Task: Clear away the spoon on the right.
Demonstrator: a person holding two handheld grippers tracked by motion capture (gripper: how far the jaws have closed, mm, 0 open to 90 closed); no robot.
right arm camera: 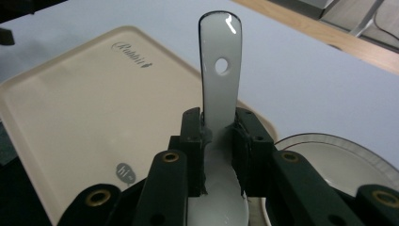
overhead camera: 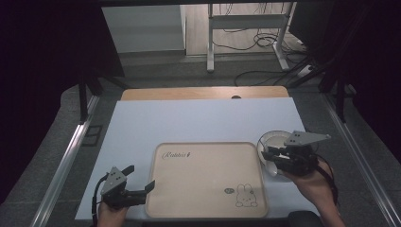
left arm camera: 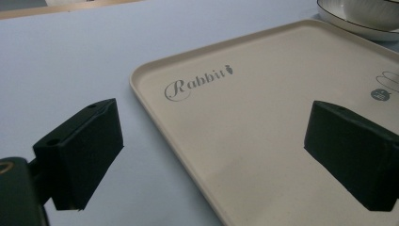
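The right gripper is clamped on the handle of a white spoon, its jaws pinching the sides just above the bowl of the spoon, with the handle pointing out ahead over the near corner of the tray. In the high view this gripper sits above a white plate at the tray's right edge. The left gripper is wide open and holds nothing; it hangs low over the left edge of the tray, one jaw over the white sheet and one over the tray.

The step in hand looks like carrying the spoon from the plate to the tray. The next move probably calls for swinging the spoon left over the tray, lowering it flat and only then easing the grip, since a smooth spoon could slip or roll.

The worktop is pale wood, mostly covered by the white sheet. Beyond it are a grey floor, loose cables and the metal legs of a stand; dark curtains hang on both sides.
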